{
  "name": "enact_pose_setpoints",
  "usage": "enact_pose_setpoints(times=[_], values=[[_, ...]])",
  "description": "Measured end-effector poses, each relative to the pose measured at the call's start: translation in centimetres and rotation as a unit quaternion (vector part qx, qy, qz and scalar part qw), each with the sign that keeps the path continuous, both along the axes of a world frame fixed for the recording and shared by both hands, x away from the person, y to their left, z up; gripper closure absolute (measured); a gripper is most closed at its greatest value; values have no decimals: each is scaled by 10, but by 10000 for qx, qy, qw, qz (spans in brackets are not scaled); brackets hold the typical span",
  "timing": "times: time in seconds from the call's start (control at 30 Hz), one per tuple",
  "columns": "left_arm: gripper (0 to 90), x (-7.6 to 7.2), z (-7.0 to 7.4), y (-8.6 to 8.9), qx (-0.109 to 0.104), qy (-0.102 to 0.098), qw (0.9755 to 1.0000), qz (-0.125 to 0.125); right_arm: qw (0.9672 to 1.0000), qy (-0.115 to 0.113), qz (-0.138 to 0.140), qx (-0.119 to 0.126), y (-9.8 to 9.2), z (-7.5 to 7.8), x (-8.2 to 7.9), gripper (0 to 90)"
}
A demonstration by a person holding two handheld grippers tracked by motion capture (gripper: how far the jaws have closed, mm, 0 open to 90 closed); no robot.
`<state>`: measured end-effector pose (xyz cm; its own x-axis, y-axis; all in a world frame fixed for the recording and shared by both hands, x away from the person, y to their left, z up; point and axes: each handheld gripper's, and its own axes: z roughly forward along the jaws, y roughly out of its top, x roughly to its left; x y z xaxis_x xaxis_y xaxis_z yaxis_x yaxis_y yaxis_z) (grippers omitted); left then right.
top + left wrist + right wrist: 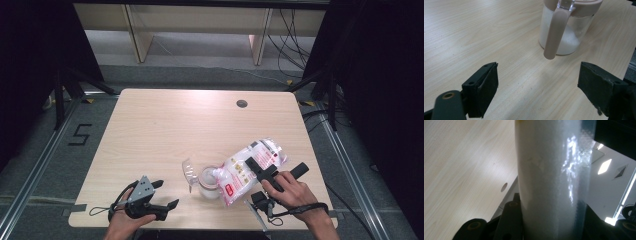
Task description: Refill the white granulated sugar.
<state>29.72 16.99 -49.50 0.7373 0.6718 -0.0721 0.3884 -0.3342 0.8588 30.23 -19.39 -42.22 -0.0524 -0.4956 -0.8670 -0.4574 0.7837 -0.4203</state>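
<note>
Meanwhile, at the near edge of the wooden table (pixel 165 125), your right gripper (pixel 263 168) held a clear plastic bag (pixel 252 164) of white grains clamped between its jaws, the bag tilted so that its lower end met the mouth of a glass jar (pixel 209 182) standing just ahead of that gripper's tips. Seen along those jaws, the bag (pixel 551 177) rose straight up between them, pinched from both sides, with the pale tabletop (pixel 461 170) and a round cable hole (pixel 504 187) off to one side. Your right hand (pixel 292 192) gripped the tool from behind. Your left gripper (pixel 159 194) rested low near the table's front edge, its jaws spread wide with nothing between them, your left hand (pixel 125 222) behind it. Beyond the open jaws and toward the right one stood the jar (pixel 566 30), partly filled with white grains, wearing a pinkish collar (pixel 584 6) and a pinkish strap (pixel 555 35) hanging down its side. A clear lid (pixel 189 172) stood open beside the jar, on the side toward your left gripper.
</note>
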Motion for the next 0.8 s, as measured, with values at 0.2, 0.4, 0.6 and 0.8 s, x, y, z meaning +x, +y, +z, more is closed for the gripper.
enact_pose_setpoints(times=[0.2,0.4,0.6,0.8], values=[[162,0,0,-1,-49,5,10000,15,10000,34,-9,48,0,-1,0,737],[162,0,0,-1,-47,4,10000,14,10000,46,1,62,0,-1,0,739],[162,0,0,0,8,-22,10000,-11,10000,54,5,60,0,-1,0,741],[162,0,0,1,57,-20,10000,-15,10000,27,-8,30,0,0,0,741]])
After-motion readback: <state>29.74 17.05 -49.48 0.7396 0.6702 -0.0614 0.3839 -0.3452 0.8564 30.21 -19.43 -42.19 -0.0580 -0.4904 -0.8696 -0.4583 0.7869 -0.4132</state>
